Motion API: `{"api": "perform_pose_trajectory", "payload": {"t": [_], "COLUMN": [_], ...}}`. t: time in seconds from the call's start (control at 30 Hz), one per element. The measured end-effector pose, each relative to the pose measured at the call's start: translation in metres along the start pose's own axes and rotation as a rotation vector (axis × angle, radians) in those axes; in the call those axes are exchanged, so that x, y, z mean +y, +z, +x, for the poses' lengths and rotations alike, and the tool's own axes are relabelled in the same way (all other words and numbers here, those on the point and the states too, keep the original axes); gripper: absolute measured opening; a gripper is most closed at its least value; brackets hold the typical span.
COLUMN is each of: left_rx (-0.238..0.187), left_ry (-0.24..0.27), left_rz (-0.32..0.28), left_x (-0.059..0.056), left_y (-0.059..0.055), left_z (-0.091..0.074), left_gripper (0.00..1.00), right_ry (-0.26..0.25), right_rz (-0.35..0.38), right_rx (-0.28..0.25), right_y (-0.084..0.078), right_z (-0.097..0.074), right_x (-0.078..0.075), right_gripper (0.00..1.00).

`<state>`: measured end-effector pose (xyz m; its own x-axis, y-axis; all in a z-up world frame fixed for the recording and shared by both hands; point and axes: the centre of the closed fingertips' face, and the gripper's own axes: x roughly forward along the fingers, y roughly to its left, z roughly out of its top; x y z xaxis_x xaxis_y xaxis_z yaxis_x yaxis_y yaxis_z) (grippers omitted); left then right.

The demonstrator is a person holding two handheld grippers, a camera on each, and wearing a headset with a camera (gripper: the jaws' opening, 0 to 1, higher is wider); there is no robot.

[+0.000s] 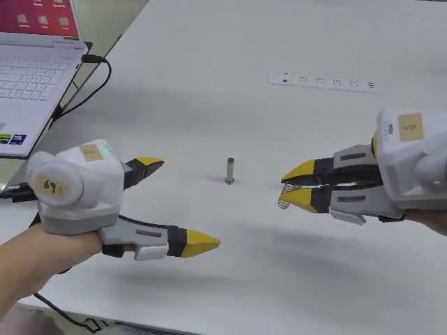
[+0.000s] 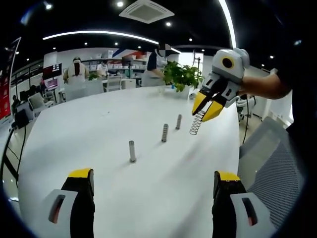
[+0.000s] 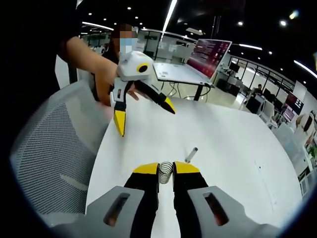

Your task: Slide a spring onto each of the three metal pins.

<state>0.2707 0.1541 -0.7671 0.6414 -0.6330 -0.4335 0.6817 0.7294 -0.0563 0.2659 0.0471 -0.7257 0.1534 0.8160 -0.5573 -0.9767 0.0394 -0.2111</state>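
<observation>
White tabletop [image 1: 209,70]: my right gripper [image 1: 293,188] clamps a coiled steel spring [image 1: 284,200], hanging roughly vertical; bare upright grey metal pin [image 1: 230,171] stands near, to its left. My left gripper [image 1: 183,202] gapes, empty.

White table [image 1: 209,84]: power strip [image 1: 325,82], bare upright pin [image 2: 132,151], two spring-covered pins [image 2: 165,133].

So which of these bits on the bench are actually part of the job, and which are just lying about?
Part of the job: the bare pin; two pins already wearing springs; the spring pinched in the right gripper; the open left gripper.
Lying about: the laptop, its cable, the power strip.
</observation>
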Motion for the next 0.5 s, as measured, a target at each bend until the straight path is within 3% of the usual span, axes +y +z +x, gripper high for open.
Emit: {"api": "perform_pose_trajectory", "payload": {"t": [0.3, 0.5], "left_rx": [-0.015, -0.024], "left_ry": [0.052, 0.065], "left_rz": [-0.038, -0.051], "left_x": [0.009, 0.007], "left_y": [-0.007, -0.005], "left_z": [-0.014, -0.017], "left_gripper": [0.98, 0.98], "right_ry": [-0.016, -0.007], "right_rz": [-0.022, -0.033], "right_rx": [0.001, 0.0], "right_y": [0.003, 0.008], "right_z": [0.008, 0.02], "right_x": [-0.009, -0.015], "right_gripper": [0.07, 0.07]}}
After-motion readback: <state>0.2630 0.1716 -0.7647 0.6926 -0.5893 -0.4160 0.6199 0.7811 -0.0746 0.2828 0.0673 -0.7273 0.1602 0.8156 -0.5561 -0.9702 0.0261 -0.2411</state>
